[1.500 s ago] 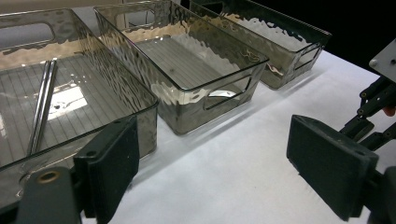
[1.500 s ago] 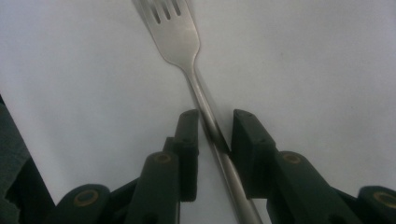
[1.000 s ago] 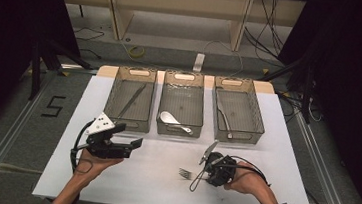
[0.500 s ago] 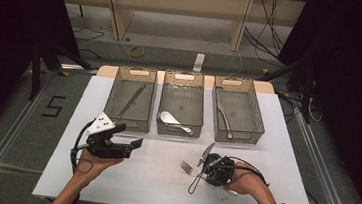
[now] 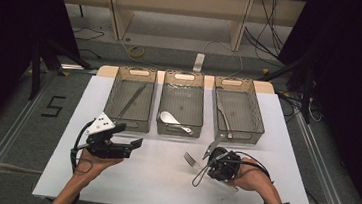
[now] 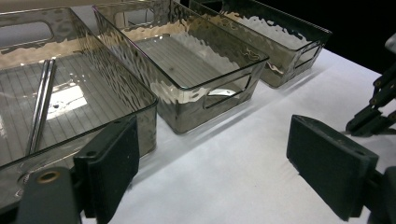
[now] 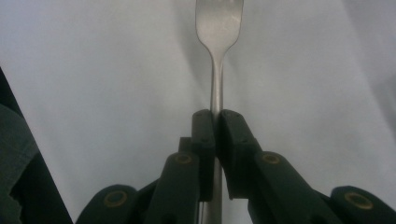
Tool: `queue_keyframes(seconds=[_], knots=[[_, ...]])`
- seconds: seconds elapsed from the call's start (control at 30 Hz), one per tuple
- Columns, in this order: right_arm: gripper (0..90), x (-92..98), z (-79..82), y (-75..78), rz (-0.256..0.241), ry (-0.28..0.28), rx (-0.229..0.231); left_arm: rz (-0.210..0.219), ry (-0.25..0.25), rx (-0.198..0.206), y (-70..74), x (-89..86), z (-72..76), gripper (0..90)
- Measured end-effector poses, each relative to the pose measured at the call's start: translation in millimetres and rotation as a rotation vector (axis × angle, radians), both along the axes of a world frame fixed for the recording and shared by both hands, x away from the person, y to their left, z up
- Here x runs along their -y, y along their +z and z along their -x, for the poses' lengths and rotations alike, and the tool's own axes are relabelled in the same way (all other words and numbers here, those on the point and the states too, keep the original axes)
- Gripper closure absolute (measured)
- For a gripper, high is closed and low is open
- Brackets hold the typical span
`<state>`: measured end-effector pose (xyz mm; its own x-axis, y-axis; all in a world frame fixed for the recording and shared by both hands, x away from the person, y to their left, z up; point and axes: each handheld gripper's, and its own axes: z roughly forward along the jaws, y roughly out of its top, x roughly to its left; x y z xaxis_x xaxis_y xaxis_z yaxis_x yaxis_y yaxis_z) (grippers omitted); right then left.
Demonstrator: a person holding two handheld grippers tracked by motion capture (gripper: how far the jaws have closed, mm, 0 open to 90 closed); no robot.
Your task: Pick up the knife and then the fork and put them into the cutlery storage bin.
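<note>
Your right tongs (image 7: 215,122) were clamped on the fork (image 7: 218,28), left tongs (image 6: 233,163) wide open, empty; binning it in a tray (image 5: 255,116) remained.

bins: 3 (image 5: 129,98) | forks: 1 (image 5: 191,159) | spoons: 1 (image 5: 168,118) | knives: 1 (image 5: 222,113) | chopsticks: 1 pair (image 5: 132,100)

Your fork (image 7: 218,28) is plain silver metal. It's clamped at the handle, tines pointing away, just above the white surface (image 5: 161,180).
</note>
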<state>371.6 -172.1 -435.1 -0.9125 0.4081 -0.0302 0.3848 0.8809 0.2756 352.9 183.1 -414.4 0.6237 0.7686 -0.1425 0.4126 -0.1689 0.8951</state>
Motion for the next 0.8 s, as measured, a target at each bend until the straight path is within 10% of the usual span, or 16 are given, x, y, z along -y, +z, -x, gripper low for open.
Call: queue_keyframes(seconds=[0.8], knots=[[85.0, 30.1, -23.3, 37.3, -0.233, -0.143, 0.091, 0.001, 0.001, 0.002, -0.1, -0.2, -0.2, 16.9]])
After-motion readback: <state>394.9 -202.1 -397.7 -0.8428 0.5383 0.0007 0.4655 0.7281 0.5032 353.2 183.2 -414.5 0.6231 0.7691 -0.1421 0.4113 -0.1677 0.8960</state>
